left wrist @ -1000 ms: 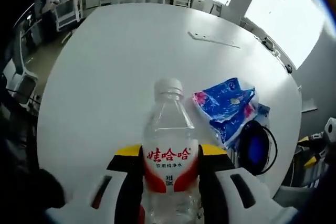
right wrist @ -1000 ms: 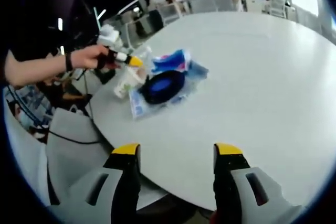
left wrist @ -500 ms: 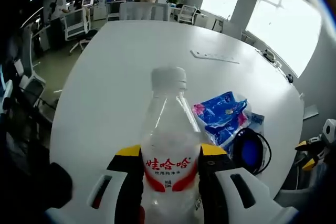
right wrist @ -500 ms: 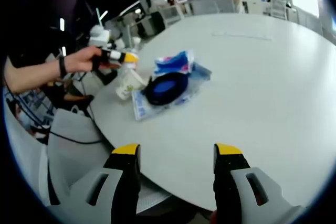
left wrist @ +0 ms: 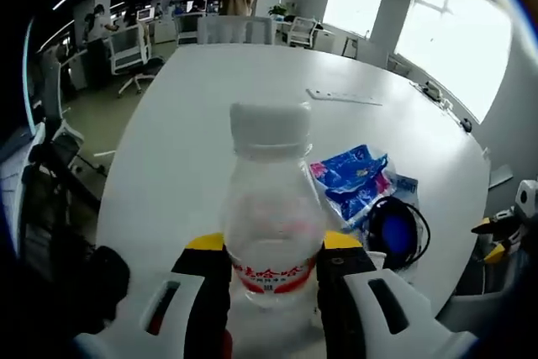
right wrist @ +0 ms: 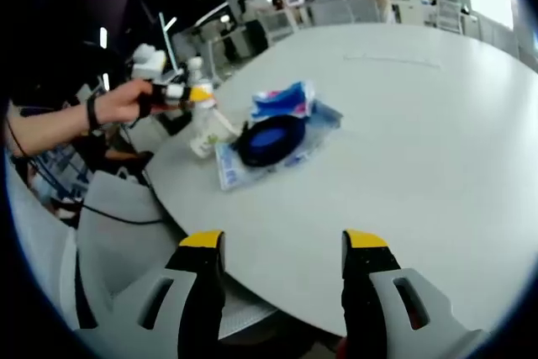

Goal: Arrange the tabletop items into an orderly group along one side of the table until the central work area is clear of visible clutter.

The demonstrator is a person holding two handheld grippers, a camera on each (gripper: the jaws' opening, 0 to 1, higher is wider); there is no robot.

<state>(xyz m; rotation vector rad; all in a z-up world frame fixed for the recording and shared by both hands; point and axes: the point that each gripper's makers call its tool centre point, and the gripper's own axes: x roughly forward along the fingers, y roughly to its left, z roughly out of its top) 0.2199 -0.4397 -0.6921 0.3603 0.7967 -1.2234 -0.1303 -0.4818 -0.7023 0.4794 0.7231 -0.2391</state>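
I had the left gripper [left wrist: 271, 271] closed on one clear water bottle [left wrist: 271, 208], its jaws pressed to either side of the red label band. The bottle stood upright with its white cap on; I could not tell how much water it held. It sat at the near edge of the round white table [left wrist: 210, 107], just beside the blue snack bag [left wrist: 353, 176].

In the left gripper view that single bag lay against a dark blue round thing [left wrist: 395, 237] ringed by a black cable, and a flat grey strip [left wrist: 345, 97] rested well beyond the bag on the table.

The right gripper view gave me the side-on look: a hand [right wrist: 118, 107] carrying the left gripper at the bottle, beside the bag, which lay on a pale flat sheet [right wrist: 252, 166]. The right gripper [right wrist: 284, 245] hung over the table's edge, jaws wide apart, holding nothing. Several office chairs [left wrist: 134, 44] stood beyond the table.
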